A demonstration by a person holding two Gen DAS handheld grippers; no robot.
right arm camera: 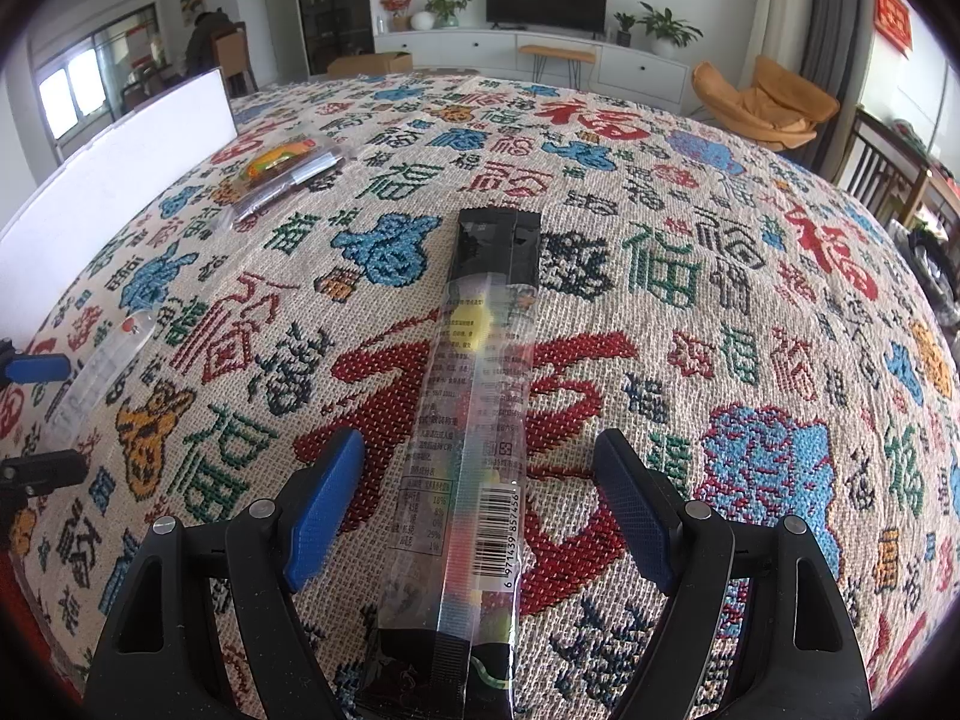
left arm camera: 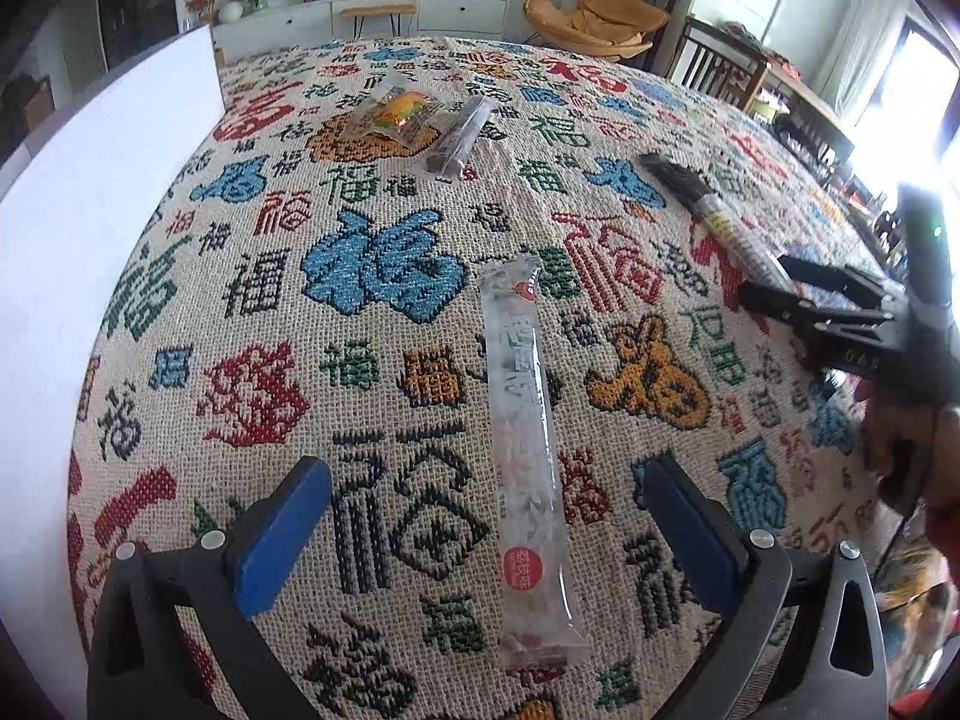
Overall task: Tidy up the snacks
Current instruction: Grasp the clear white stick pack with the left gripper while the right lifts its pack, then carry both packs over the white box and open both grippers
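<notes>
A clear long snack stick point(left arm camera: 528, 468) lies on the patterned tablecloth between the open fingers of my left gripper point(left arm camera: 480, 534), untouched. It also shows in the right wrist view point(right arm camera: 99, 378). A black-ended candy stick with a barcode point(right arm camera: 474, 438) lies lengthwise between the open fingers of my right gripper point(right arm camera: 480, 504); it shows in the left wrist view point(left arm camera: 714, 210) too, with the right gripper point(left arm camera: 774, 282) over its near end. A yellow snack packet point(left arm camera: 390, 114) and a dark stick point(left arm camera: 459, 135) lie farther off near the white box.
A white box point(left arm camera: 114, 210) stands along the table's left side; it also shows in the right wrist view point(right arm camera: 114, 180). The woven tablecloth point(right arm camera: 750, 300) covers the table. Chairs and a TV cabinet stand beyond the far edge.
</notes>
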